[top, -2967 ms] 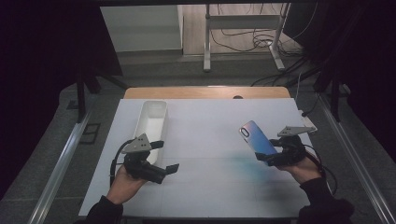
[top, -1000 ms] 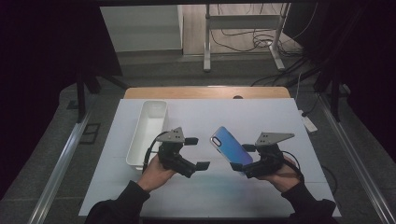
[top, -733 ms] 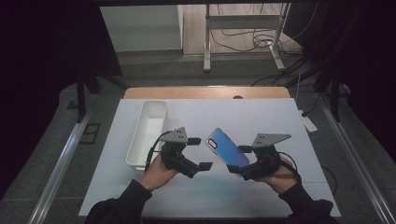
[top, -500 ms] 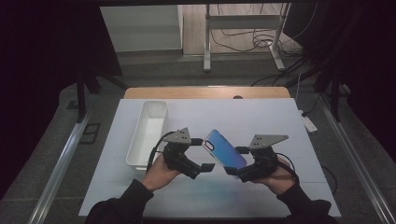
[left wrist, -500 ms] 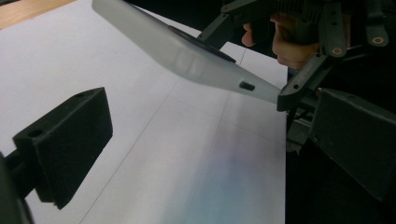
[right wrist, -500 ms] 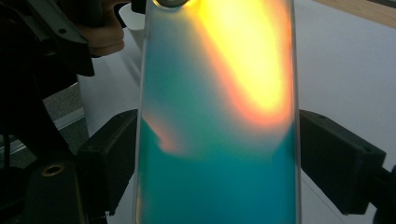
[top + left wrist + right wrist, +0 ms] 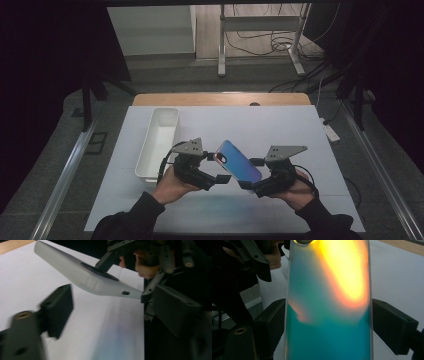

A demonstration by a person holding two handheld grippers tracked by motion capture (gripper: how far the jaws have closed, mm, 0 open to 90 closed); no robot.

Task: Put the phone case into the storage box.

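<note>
A phone (image 7: pixel 237 162) with a shimmering blue back hangs tilted above the white table, its camera end up and to the left. My right gripper (image 7: pixel 248 175) is shut on its lower end; in the right gripper view both pads press the edges of the phone (image 7: pixel 329 302). My left gripper (image 7: pixel 216 167) faces it from the left, and its jaws have just been closing. In the left gripper view the phone's pale underside (image 7: pixel 87 277) lies between and beyond the jaws of the left gripper (image 7: pixel 115 312), and the pads stand apart from it.
A long white tray (image 7: pixel 159 142) stands on the table (image 7: pixel 295 125) just left of my left hand. A wooden strip (image 7: pixel 220 98) runs along the far edge. Metal rails flank the table, and cables lie on the floor behind.
Both hands have come in from the table's sides to the middle. The right gripper carried the phone left until its top end sits between the left gripper's jaws, which now stand narrower.
</note>
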